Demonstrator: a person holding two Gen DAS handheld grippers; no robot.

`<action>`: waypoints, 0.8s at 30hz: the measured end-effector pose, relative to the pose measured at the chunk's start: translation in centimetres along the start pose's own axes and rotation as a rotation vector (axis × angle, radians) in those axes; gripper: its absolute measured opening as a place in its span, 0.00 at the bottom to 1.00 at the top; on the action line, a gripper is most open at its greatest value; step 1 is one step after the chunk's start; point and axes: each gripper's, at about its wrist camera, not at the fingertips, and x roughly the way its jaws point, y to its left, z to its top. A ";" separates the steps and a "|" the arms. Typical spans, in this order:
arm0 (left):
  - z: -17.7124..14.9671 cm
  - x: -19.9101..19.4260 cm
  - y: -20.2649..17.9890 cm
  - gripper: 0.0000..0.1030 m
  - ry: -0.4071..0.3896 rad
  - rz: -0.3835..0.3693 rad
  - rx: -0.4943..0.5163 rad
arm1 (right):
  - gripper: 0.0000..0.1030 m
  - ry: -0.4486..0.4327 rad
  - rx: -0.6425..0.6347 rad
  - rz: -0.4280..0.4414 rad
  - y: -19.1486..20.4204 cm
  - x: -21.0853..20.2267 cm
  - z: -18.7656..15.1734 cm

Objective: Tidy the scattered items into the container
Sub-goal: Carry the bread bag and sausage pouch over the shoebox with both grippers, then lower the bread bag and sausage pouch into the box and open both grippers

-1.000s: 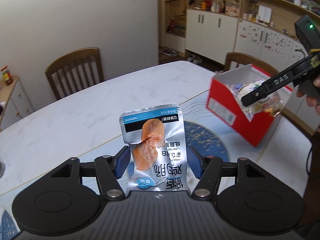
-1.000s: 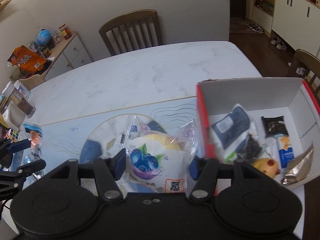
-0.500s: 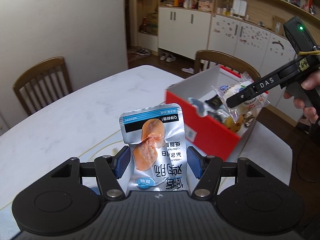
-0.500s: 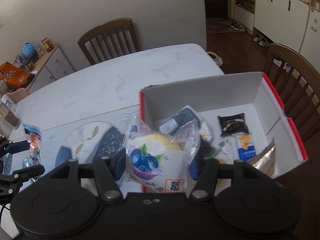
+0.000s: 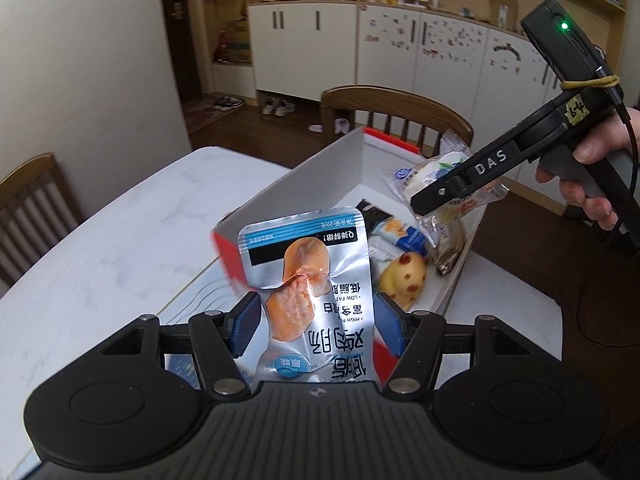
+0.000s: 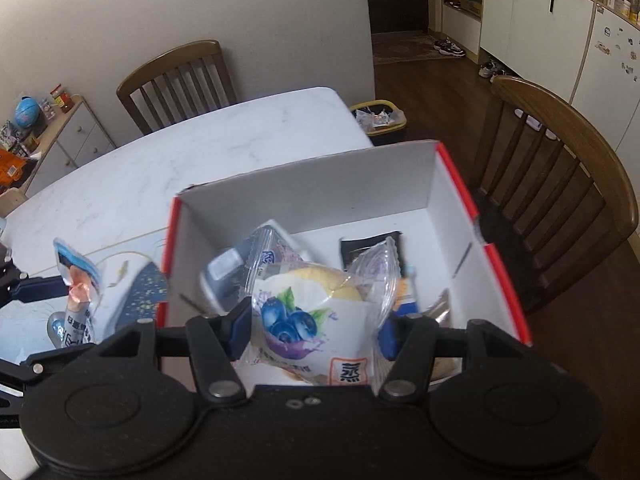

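Observation:
My left gripper [image 5: 316,326] is shut on a silver foil snack pouch [image 5: 308,280] with an orange picture, held upright just short of the near corner of the red-and-white box [image 5: 320,184]. My right gripper [image 6: 316,330] is shut on a clear-wrapped blueberry bun [image 6: 308,316] and hangs over the open box [image 6: 304,196]. In the left wrist view the right gripper [image 5: 440,196] hovers with the bun [image 5: 424,172] above the box's far side. Inside lie a yellow spotted toy [image 5: 402,276] and several small packets. The pouch [image 6: 78,292] appears left of the box in the right wrist view.
The box stands near the white marble table's [image 6: 168,160] right end, on a blue patterned mat [image 6: 140,296]. Wooden chairs [image 6: 560,184] [image 6: 180,76] stand at the table's right end and far side. A hand [image 5: 592,168] grips the right tool's handle. A small bin [image 6: 380,116] sits on the floor.
Both grippers have travelled toward the box with their packets. The bun has moved from beside the box's left wall to above its inside. The pouch has come up to the box's near corner.

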 end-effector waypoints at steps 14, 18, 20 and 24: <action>4.4 6.6 -0.7 0.59 0.062 -0.003 0.003 | 0.57 0.051 -0.057 -0.016 -3.5 2.7 1.9; 5.5 8.3 -0.3 0.59 0.086 -0.005 -0.006 | 0.57 0.075 -0.080 -0.018 -3.8 3.8 2.1; 6.0 9.3 0.0 0.59 0.102 -0.008 -0.005 | 0.57 0.089 -0.090 -0.019 -4.1 4.3 2.1; 6.5 11.1 0.1 0.59 0.129 -0.028 0.012 | 0.57 0.118 -0.119 -0.016 -4.3 5.4 2.1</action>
